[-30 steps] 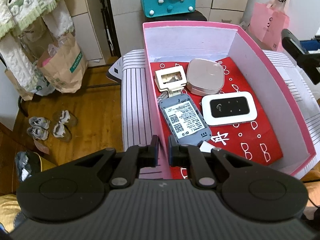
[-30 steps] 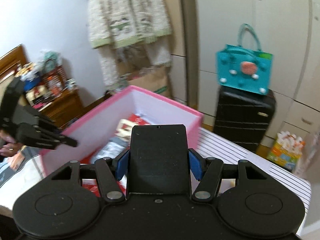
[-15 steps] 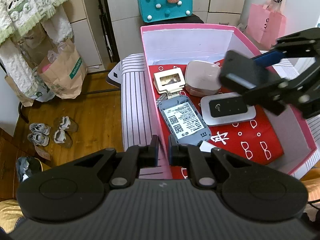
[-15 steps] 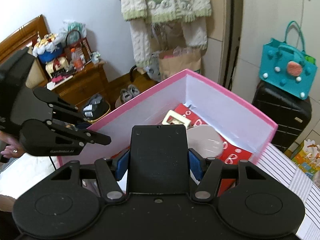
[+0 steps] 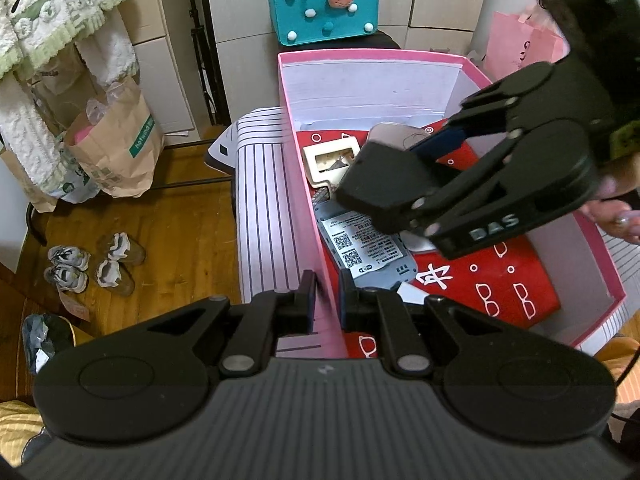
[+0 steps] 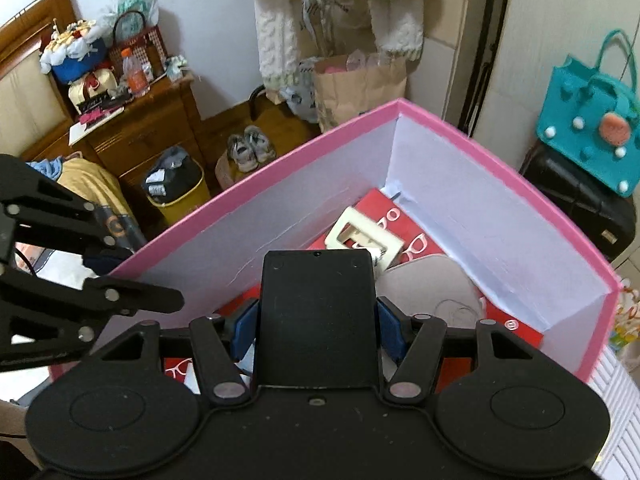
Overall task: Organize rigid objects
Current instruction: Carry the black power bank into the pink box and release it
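My left gripper is shut on the near left wall of the pink box. On the box's red lining lie a cream frame, a rounded beige case and a grey device with a white label. A white router shows only as an edge under my right gripper. That gripper is shut on a flat black slab and hangs tilted down over the box's middle, above these items. In the left wrist view the slab covers part of the case and the frame.
The box rests on a striped cloth surface. A person's hand is at the right edge. Around it stand a teal bag on a black suitcase, a paper bag, shoes and a wooden cabinet.
My right gripper, with the black slab, has come in from the right and down over the box, now covering the router. The left gripper has kept its hold on the wall.
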A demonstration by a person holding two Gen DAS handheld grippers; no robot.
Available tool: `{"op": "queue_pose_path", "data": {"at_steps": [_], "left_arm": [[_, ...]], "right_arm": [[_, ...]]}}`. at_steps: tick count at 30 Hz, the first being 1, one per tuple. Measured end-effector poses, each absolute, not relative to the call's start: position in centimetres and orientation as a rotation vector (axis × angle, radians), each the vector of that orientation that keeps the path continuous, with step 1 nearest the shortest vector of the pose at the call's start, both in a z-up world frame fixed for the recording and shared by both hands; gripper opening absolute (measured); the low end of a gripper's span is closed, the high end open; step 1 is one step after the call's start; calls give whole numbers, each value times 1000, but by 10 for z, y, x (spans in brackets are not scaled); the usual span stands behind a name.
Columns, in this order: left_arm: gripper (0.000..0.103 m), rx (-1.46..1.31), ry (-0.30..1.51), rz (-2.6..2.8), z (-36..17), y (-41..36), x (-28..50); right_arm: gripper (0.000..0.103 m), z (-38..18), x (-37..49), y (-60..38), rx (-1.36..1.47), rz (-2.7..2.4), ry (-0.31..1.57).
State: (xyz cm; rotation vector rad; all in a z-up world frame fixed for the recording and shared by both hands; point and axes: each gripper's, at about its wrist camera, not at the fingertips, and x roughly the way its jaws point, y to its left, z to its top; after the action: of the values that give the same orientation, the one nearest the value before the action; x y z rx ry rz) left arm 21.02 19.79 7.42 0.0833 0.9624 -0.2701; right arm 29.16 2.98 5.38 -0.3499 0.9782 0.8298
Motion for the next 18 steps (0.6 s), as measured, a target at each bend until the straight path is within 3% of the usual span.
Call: {"op": "queue_pose_path", "data": {"at_steps": [9,18], "left_arm": [[11,90,960,-283,74,199,210],[11,84,960,-282,74,200,209]], "right_arm": [[67,36,305,43,-375,841,1051],[73,62,295,22,-297,848,973]]}}
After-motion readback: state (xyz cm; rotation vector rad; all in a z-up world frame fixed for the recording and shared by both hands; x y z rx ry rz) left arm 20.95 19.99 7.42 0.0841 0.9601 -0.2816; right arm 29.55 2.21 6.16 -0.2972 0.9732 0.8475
